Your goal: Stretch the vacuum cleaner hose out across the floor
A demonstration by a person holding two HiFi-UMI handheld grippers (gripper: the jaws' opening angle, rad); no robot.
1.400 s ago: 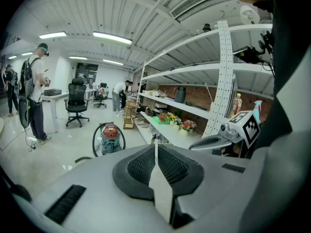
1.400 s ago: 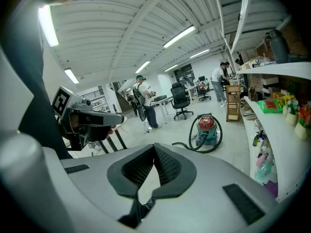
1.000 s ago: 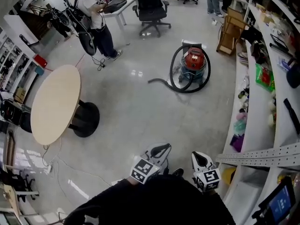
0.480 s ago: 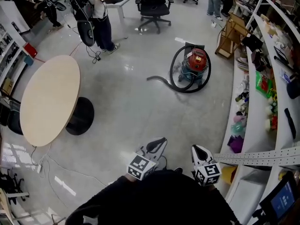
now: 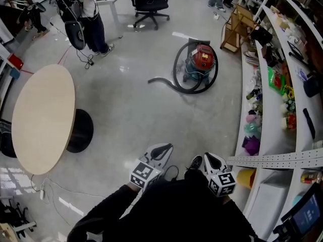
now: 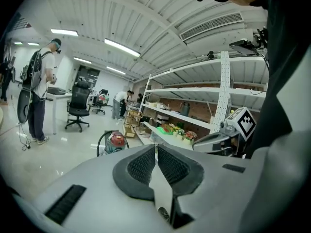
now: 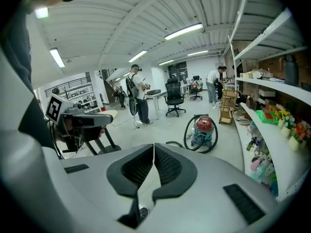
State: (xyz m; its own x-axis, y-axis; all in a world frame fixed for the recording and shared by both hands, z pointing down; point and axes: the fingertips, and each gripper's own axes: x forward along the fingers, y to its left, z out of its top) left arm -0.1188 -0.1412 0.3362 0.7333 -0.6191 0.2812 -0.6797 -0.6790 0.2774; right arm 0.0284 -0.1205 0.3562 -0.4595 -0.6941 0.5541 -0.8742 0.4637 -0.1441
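A red and teal vacuum cleaner (image 5: 201, 61) stands on the pale floor by the shelving, far ahead of me. Its black hose (image 5: 177, 79) loops around the canister, and the free end (image 5: 153, 79) trails left on the floor. The vacuum cleaner (image 7: 204, 128) with its looped hose (image 7: 188, 139) also shows in the right gripper view, and small (image 6: 115, 141) in the left gripper view. My left gripper (image 5: 164, 148) and right gripper (image 5: 209, 159) are held close to my body, both shut and empty, well short of the hose.
A round beige table (image 5: 42, 116) on a black base stands at the left. Curved white shelves (image 5: 265, 110) loaded with goods run along the right. A person with a backpack (image 5: 83, 11), an office chair (image 5: 150, 1) and a wooden rack (image 5: 235, 28) stand beyond the vacuum. Cables (image 5: 55, 185) lie on the floor at the left.
I have walked forward: the vacuum, table and shelves have shifted down and left in the head view. Both grippers stay shut and held near my body.
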